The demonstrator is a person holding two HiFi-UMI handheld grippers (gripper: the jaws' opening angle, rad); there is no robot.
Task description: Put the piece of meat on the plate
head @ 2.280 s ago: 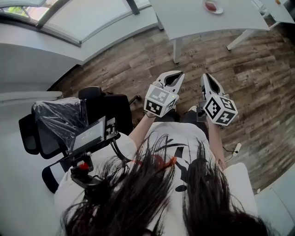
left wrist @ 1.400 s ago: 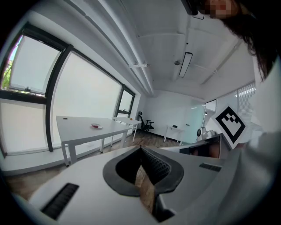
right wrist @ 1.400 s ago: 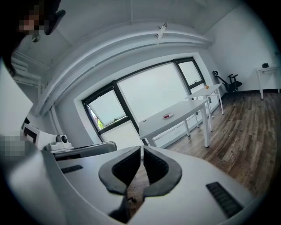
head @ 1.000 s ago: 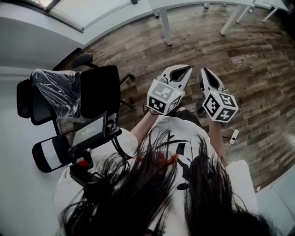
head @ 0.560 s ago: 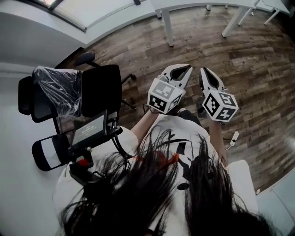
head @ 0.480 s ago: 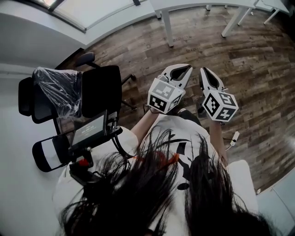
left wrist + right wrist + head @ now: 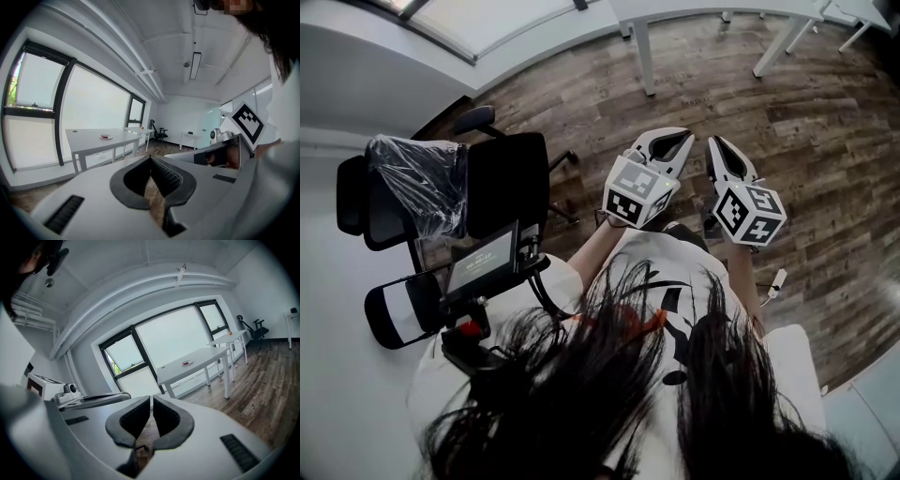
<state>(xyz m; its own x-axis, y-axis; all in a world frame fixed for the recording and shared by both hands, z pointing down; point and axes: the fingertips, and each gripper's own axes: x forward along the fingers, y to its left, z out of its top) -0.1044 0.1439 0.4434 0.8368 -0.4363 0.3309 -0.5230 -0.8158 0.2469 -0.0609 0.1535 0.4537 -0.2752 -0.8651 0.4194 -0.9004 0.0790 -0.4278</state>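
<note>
both tools are carried low in front of the person's body, side by side and tipped a little downward over the wooden floor (image 7: 825,122). this reads as a travelling posture, not a reach. the left gripper (image 7: 151,160) has its jaws pressed together with nothing between the pads, and the right gripper (image 7: 151,400) is likewise closed on nothing, which suits a walk with no load.

the task's things are well apart from both. on the white table (image 7: 84,136) by the window sits a small plate (image 7: 101,137) with a red piece (image 7: 105,136) on it, probably the meat, though it is too small to be sure. the head view does not show the plate. i judge the handling has not begun: the table must be approached and the jaws spread before any grasp. a black office chair (image 7: 502,183) stands at the person's left.
</note>
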